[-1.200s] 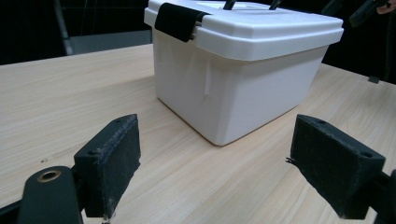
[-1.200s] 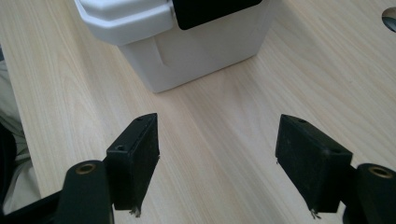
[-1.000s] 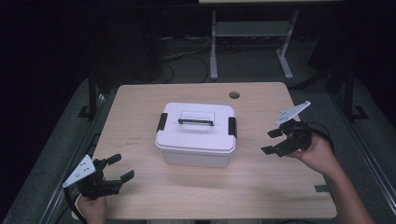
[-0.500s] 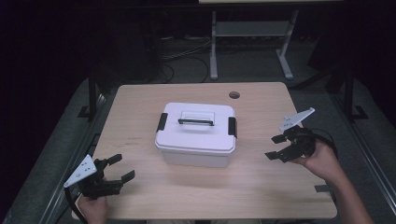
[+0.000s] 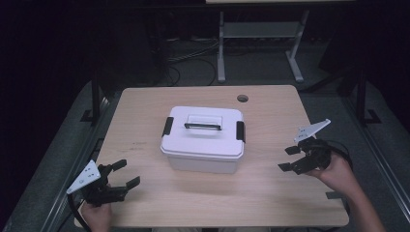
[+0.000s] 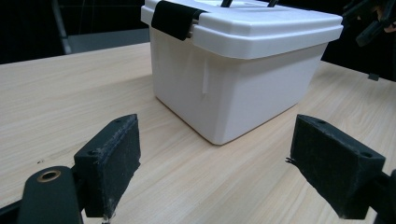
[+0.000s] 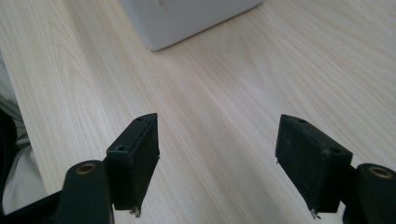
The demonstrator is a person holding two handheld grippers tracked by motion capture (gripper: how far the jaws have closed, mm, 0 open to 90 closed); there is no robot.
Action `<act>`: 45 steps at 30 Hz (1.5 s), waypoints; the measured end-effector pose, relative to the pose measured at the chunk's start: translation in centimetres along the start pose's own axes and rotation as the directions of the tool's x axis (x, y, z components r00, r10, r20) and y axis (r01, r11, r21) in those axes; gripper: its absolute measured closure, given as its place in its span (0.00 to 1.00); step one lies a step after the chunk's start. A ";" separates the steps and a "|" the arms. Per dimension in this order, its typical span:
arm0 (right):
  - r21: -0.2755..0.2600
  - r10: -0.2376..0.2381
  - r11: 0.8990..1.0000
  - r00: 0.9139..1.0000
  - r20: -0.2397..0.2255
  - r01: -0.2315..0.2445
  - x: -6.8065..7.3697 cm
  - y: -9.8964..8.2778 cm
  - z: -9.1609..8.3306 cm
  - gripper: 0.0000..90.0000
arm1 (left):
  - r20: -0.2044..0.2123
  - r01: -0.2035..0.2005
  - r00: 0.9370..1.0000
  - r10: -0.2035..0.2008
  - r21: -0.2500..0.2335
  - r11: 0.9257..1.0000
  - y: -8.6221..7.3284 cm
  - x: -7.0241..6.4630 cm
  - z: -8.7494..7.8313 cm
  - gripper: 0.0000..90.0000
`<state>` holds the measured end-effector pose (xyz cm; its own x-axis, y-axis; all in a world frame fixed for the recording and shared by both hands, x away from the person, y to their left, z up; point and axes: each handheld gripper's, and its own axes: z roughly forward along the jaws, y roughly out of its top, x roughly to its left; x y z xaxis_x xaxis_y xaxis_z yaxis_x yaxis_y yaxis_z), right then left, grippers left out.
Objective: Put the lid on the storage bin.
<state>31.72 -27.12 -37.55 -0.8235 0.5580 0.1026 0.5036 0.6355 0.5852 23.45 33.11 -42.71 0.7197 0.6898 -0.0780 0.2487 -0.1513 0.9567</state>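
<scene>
A white storage box [image 5: 203, 140] stands in the middle of the wooden table [image 5: 270, 193], with its lid closed and a black latch [image 5: 168, 125] folded up on the left end and another one [image 5: 240, 131] on the right end. A handle [image 5: 203, 124] lies flat on top of the lid. The box is placed between the two hands, probably so that each gripper can reach its own latch.

The left gripper [image 5: 123, 174] rests low at the near left corner of the table, well apart from the box. Its jaws are wide open and hold nothing. The right gripper [image 5: 291, 158] is at the right side, nearer to the box but not touching it; its jaws also stand wide apart and empty, and they point toward the right end of the box. I judge that it prepares to come to the right latch.

The high view gives the whole arrangement and both latches together. The left gripper view looks from low on the table and shows the side wall of the box [image 6: 233, 88] and the left latch [image 6: 173, 18] closed over the lid edge, which the high view shows less clearly. The right gripper view looks down on bare wood, with a lower corner of the box [image 7: 187, 18] at the top
</scene>
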 end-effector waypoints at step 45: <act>0.004 0.080 0.997 0.996 -0.036 -0.080 0.5 -5.7 1.5 0.32 | 0.006 -0.006 1.000 0.006 0.007 1.000 0.1 -0.1 0.3 0.17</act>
<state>28.81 -29.63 -42.03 -0.7892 0.5878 0.1779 0.5689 0.5907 0.5722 23.62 32.82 -42.72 0.7251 0.6847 -0.0738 0.2490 -0.1609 0.9550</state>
